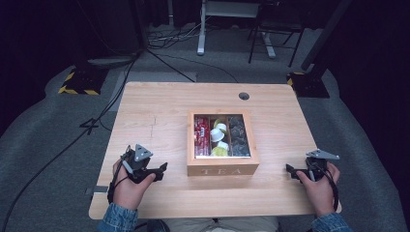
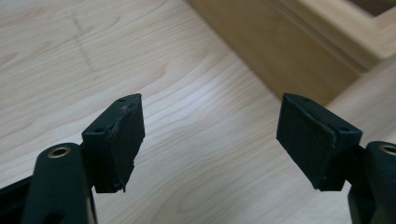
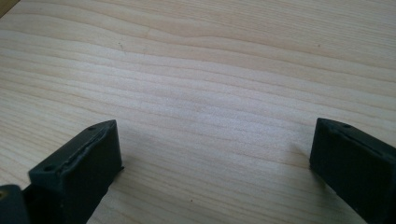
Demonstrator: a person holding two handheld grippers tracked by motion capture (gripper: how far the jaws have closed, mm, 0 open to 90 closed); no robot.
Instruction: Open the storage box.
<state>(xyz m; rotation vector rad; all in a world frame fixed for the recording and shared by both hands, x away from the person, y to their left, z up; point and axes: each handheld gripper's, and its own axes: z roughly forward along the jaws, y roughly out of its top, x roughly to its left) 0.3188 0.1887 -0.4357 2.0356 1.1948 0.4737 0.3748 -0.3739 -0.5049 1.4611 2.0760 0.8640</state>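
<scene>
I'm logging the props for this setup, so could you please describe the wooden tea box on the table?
The tea box is light wood, squarish, with TEA on its near front. A glass-like framed top shows three compartments: red packets left, white and yellow pods in the middle, dark items right. It sits flat, centred on the table, untouched.

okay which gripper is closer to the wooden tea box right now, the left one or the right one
Left. The left gripper sits just off the tea box's front-left corner, jaws open, pointing toward it. The right gripper rests farther out to the box's right, also open, over bare table.
</scene>
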